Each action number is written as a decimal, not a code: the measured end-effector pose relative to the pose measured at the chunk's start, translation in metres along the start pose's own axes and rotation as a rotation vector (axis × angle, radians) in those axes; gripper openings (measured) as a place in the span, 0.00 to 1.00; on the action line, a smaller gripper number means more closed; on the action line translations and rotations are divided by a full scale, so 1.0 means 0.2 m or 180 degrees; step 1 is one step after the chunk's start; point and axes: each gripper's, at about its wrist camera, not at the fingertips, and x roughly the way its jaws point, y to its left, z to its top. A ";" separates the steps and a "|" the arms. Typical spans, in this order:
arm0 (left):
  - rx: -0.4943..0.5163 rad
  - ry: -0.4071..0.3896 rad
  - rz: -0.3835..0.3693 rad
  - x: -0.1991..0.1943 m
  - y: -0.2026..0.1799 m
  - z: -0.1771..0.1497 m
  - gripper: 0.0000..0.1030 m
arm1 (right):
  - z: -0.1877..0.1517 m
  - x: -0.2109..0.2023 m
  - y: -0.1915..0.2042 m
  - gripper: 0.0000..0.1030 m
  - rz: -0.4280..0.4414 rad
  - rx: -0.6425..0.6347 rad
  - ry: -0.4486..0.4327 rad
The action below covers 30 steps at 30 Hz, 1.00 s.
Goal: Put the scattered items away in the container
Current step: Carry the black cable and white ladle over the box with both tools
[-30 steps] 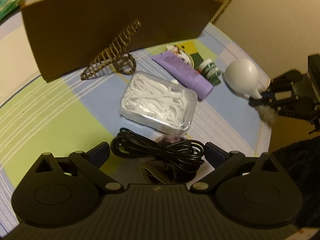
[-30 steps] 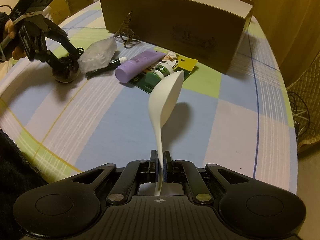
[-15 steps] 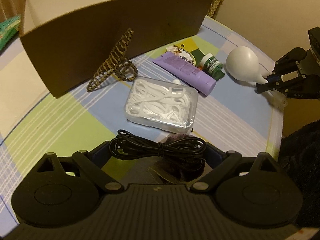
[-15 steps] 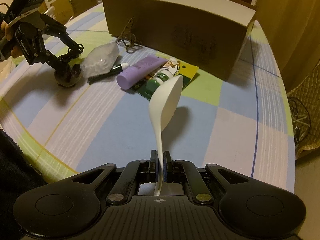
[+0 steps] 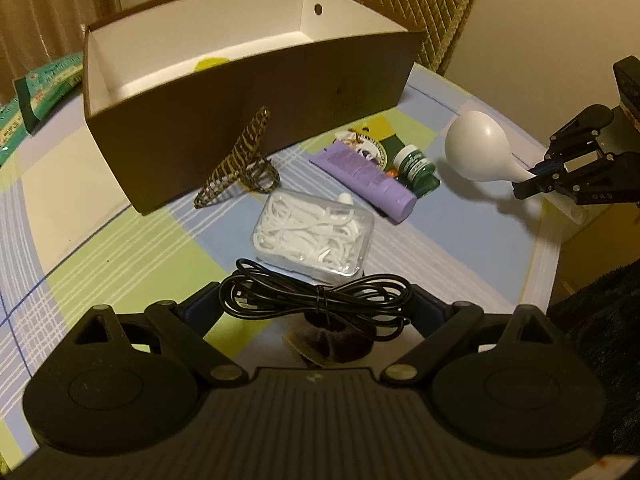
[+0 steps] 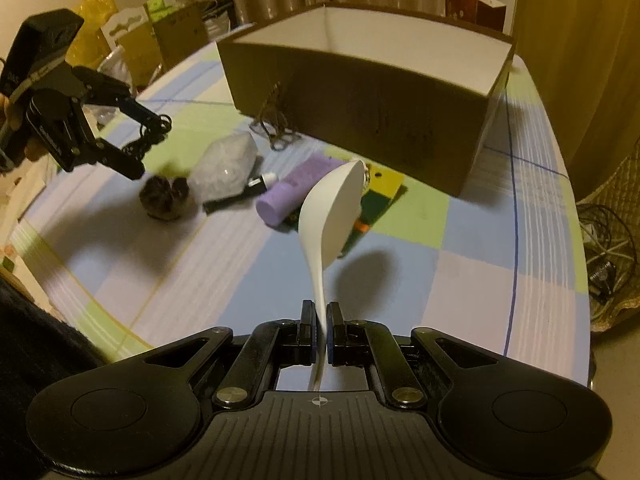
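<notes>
A smooth white plastic spoon stands up from the right gripper, its thin handle pinched between the closed black pads, bowl raised above the checked tablecloth. The left gripper holds a tied coil of glossy black cable between its widely spread fingers. The open brown cardboard box, white inside, sits beyond. In front of it lie a clear box of floss picks, a matte purple tube and a striped hair clip.
</notes>
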 end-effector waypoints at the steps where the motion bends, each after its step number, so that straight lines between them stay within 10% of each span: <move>1: -0.0005 -0.0014 0.0013 -0.01 -0.01 0.00 0.91 | 0.01 -0.01 0.00 0.01 0.0018 0.0016 -0.0022; 30: 0.0121 -0.0639 0.0319 -0.22 0.00 0.40 0.91 | 0.56 -0.12 -0.16 0.01 0.0010 0.0016 -0.0732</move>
